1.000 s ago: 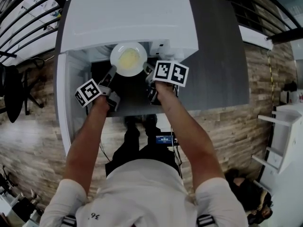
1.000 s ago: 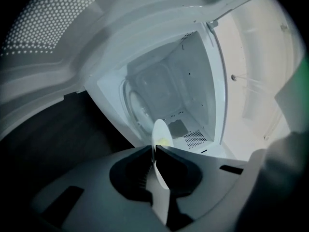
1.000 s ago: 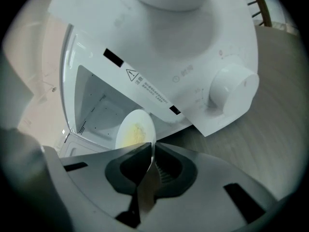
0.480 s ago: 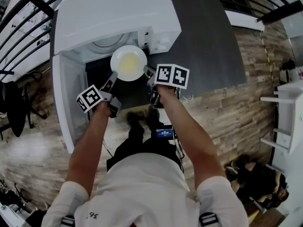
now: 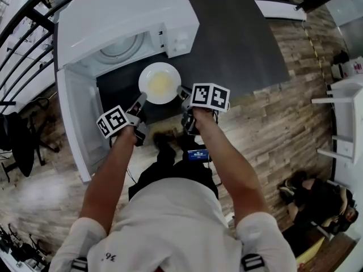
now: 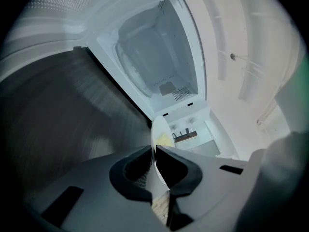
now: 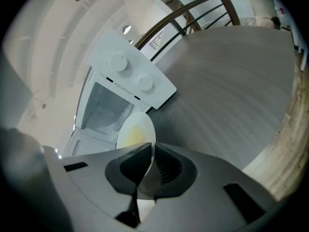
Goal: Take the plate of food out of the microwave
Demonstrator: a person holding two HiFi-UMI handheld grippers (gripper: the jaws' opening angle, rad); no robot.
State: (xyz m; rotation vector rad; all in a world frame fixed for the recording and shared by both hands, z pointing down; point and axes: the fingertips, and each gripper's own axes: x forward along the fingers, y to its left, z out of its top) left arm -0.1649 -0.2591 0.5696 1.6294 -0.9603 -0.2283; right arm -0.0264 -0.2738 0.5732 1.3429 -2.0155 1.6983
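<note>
**Plate held clear of the oven.** The plate (image 5: 160, 75) of food (image 5: 160, 84) is outside the microwave (image 5: 125, 13). You hold it between your two grippers over the dark counter (image 5: 238, 38), just in front of the oven's open mouth and near the counter's near edge. Your left gripper (image 5: 140, 99) is pinched on the plate's near-left rim. In the left gripper view the white rim runs edge-on between the two dark pads, which press on it from either side. Your right gripper (image 5: 182, 90) is clamped on the near-right rim in the same way. The right gripper view shows the rim nipped between its pads, with the pale yellow food on the plate's face just beyond them. The head view cannot settle whether the plate's underside touches the counter. The microwave stands at the counter's left end. Its door (image 5: 79, 118) is swung open toward you along the counter's left edge and reaches out past the near edge. The round turntable (image 5: 119, 47) shows inside the lit cavity. Two knobs (image 7: 145, 82) sit on the control panel at the cavity's right. A plank floor (image 5: 295, 112) lies below the counter's near and right edges.
</note>
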